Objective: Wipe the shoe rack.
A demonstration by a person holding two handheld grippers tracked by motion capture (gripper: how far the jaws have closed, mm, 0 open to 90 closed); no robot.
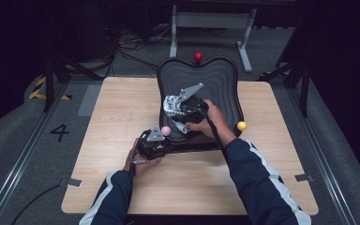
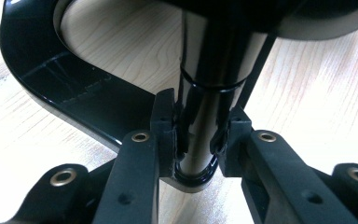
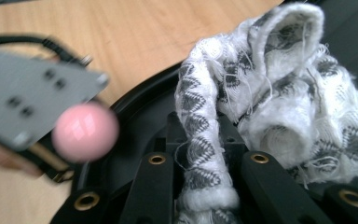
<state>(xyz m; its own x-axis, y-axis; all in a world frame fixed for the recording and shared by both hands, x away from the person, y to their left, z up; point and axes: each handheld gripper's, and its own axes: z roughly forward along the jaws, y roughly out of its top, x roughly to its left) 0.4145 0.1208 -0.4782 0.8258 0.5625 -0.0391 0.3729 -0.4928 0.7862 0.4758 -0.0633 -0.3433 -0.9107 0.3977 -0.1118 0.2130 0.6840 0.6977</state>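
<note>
A black moulded seat shell (image 1: 215, 79) lies on the wooden table (image 1: 117, 108), with a glossy black post (image 2: 209, 84) at its near edge. My left gripper (image 1: 161, 140) is at that near edge, and in the left gripper view its pads (image 2: 198, 140) are shut on the post. My right gripper (image 1: 180, 110) hovers over the shell's ridged surface, shut on a white and grey patterned cloth (image 3: 279, 93). A strip of the cloth runs down between its jaws (image 3: 205, 163), and the rest bunches on the shell (image 3: 135, 112).
A pink ball (image 1: 166, 131) and grey plate (image 3: 23, 98) top the left gripper. A red ball (image 1: 198, 56) stands at the shell's far edge and a yellow ball (image 1: 241, 125) at its right. Bare wood lies left of and in front of the shell.
</note>
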